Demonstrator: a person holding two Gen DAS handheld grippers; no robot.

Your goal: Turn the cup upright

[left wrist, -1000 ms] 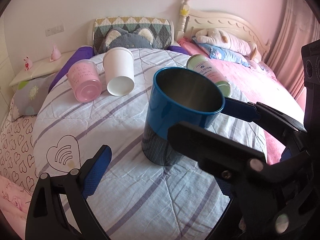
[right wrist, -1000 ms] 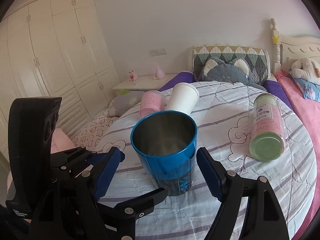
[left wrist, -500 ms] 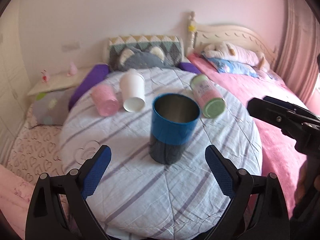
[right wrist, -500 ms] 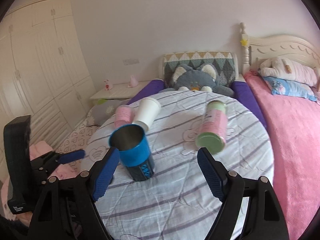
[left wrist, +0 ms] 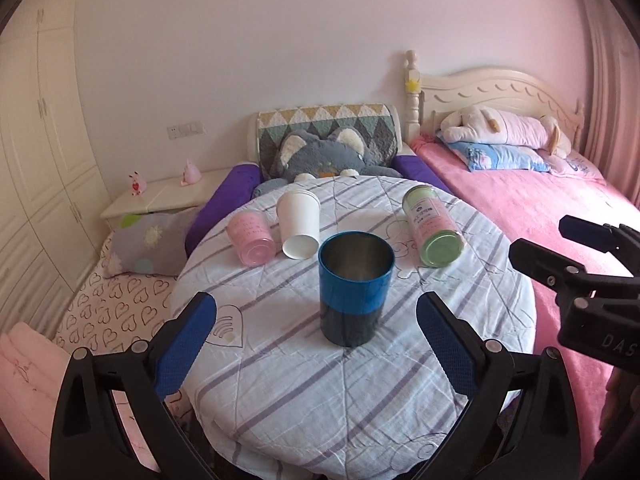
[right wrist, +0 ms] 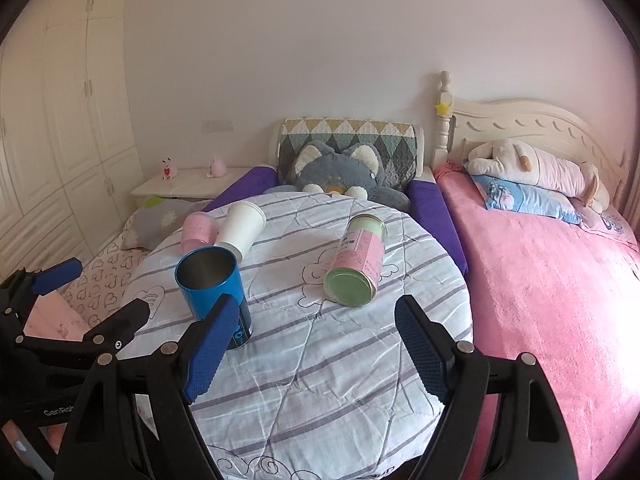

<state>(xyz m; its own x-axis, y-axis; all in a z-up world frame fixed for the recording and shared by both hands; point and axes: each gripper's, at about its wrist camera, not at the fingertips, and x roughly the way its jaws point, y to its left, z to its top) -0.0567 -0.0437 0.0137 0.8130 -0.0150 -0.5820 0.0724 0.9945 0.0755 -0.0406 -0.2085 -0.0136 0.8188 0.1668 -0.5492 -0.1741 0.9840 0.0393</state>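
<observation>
While both hand-held grippers hang spread and empty, the left (left wrist: 316, 340) and the right (right wrist: 310, 350), the blue cup (left wrist: 354, 286) stands upright on the round striped surface (left wrist: 360, 400). Behind it, apart, lie a pink cup (left wrist: 252, 236), a white cup (left wrist: 299, 224) and a green can (left wrist: 432, 226).

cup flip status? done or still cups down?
Done: blue cup stands upright on the table, mouth up. In hand: nothing; left claw and right claw are open, off it. Left: pink cup, white cup and green-lidded canister lie sideways.
</observation>
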